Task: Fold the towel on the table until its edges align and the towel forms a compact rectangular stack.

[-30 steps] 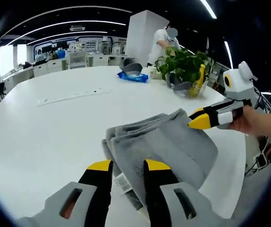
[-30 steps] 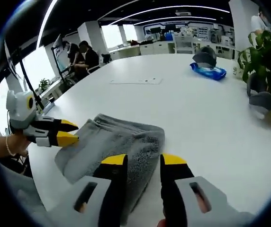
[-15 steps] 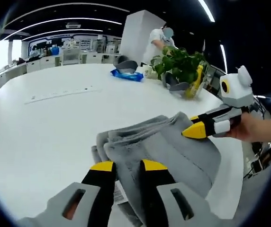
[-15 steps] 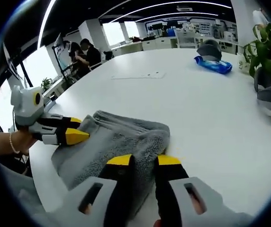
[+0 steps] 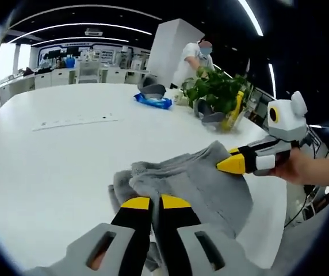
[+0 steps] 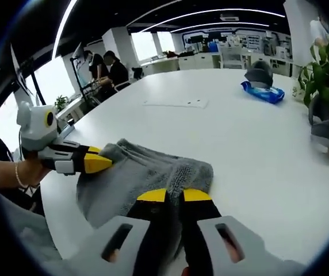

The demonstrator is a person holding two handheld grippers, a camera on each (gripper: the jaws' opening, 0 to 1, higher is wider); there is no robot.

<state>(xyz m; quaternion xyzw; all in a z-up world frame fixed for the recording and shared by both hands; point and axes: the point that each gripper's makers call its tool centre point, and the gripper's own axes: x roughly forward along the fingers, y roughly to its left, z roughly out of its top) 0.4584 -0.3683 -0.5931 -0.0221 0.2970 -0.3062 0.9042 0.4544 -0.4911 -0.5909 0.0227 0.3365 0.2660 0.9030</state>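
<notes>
— Left gripper view: what have I got?
— My left gripper (image 5: 151, 202) at bottom centre, jaws pinched on the grey towel (image 5: 205, 184) lying mid-frame on the white table (image 5: 49, 155).
— And the other?
— Right gripper (image 6: 173, 195), bottom centre of its view, jaws clamped on the towel's near edge too.

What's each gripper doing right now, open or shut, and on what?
Left gripper: shut on the grey towel.
Right gripper: shut on the same towel.
</notes>
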